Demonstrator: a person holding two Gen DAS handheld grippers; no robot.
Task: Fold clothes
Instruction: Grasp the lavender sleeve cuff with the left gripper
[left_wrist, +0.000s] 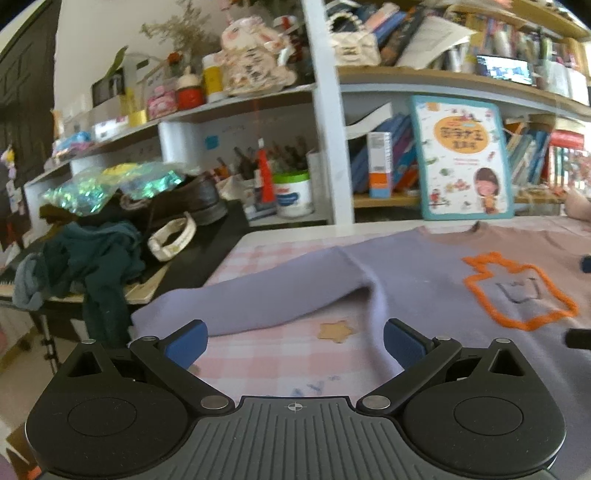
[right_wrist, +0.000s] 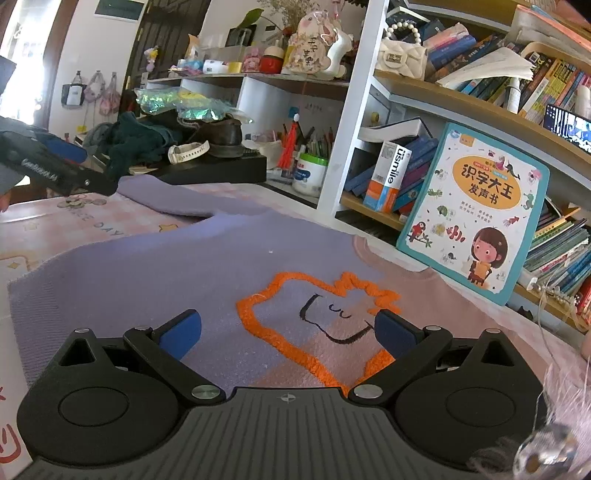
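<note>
A lilac and pink sweater (left_wrist: 424, 266) with an orange outlined motif (left_wrist: 517, 291) lies flat on a pink checked tablecloth (left_wrist: 280, 354). Its left sleeve (left_wrist: 258, 295) stretches toward the table's left edge. My left gripper (left_wrist: 293, 343) is open and empty, hovering over the cloth below the sleeve and armpit. In the right wrist view the sweater (right_wrist: 166, 273) fills the middle, and my right gripper (right_wrist: 288, 332) is open and empty just above the orange motif (right_wrist: 295, 332). The left gripper (right_wrist: 48, 158) shows at the far left above the sleeve end.
A picture book (left_wrist: 461, 158) leans against the bookshelf (left_wrist: 328, 110) behind the table. A side stand at left holds dark clothes (left_wrist: 96, 258), a shoe (left_wrist: 184, 199) and a watch (left_wrist: 173, 236). A white tub (left_wrist: 291, 195) with pens sits on the low shelf.
</note>
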